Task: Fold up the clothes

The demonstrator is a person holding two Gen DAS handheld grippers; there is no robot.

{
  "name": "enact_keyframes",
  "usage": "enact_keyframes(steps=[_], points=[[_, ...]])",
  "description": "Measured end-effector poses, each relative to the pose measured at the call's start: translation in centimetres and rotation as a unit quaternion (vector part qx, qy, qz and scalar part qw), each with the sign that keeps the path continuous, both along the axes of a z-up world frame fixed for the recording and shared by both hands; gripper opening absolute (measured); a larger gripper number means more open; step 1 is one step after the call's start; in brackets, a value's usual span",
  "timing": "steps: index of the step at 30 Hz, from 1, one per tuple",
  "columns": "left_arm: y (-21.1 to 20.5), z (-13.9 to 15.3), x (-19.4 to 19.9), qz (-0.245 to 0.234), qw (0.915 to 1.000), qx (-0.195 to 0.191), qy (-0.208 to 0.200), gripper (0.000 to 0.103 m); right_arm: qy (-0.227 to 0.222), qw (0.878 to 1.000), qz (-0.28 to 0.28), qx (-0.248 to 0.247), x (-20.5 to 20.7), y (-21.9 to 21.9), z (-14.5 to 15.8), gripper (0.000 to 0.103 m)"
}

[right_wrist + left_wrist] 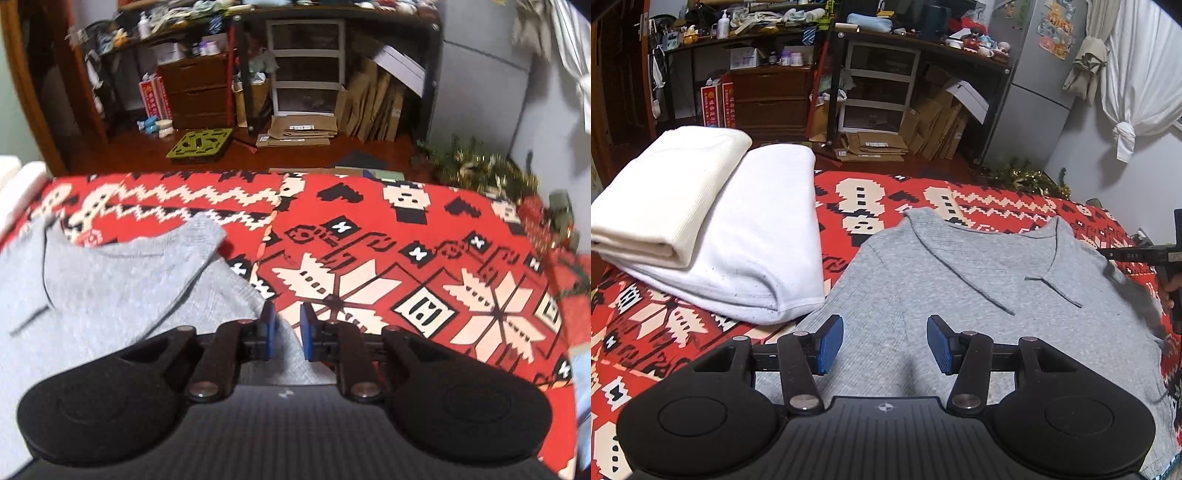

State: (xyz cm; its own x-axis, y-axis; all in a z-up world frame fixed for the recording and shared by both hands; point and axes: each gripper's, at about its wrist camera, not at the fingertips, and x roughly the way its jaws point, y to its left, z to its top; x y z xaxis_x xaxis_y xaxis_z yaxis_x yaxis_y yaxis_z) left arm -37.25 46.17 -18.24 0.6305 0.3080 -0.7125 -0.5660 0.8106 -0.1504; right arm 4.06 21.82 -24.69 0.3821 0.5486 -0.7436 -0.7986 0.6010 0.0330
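In the left wrist view, the left tongs (885,343) are held wide apart above a grey collared shirt (960,295) spread on the red patterned blanket (886,199). Two folded white garments (713,229) are stacked just beside it. In the right wrist view, the right tongs (287,328) are narrowed, with grey fabric seen in the gap; a firm grip cannot be told.

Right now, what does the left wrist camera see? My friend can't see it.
A grey collared shirt lies flat on a red patterned blanket, with the left gripper open just above it. Two folded white cloths are stacked to its left; cluttered shelves stand behind.
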Motion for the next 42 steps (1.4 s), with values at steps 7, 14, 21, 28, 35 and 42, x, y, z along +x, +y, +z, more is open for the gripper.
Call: enact_keyframes(steps=[7,14,21,28,35,42], points=[[0.0,-0.2,-0.8,0.004,1.0000,0.003,0.007,0.050,-0.026,0.999,0.024,-0.018,-1.2,0.0,0.0,0.004],[0.5,0.3,-2.4,0.023,0.9996,0.011,0.009,0.050,-0.043,0.999,-0.004,-0.028,0.9,0.2,0.0,0.004],[1.3,0.1,-3.9,0.043,0.9986,0.024,0.020,0.049,0.035,0.997,-0.059,0.048,2.7,-2.8,0.9,0.018],[2.4,-0.6,-3.0,0.033,0.9988,0.031,0.019,0.039,0.053,0.990,-0.092,0.097,0.6,-7.9,2.7,0.022],[5.3,-1.3,3.4,-0.001,0.9991,0.040,0.016,0.036,0.065,0.980,-0.127,0.135,-3.4,-13.8,4.3,0.022],[9.0,-4.1,9.8,-0.019,0.9981,0.020,0.055,0.033,0.065,0.975,-0.162,0.139,-7.2,-19.3,5.8,0.023]])
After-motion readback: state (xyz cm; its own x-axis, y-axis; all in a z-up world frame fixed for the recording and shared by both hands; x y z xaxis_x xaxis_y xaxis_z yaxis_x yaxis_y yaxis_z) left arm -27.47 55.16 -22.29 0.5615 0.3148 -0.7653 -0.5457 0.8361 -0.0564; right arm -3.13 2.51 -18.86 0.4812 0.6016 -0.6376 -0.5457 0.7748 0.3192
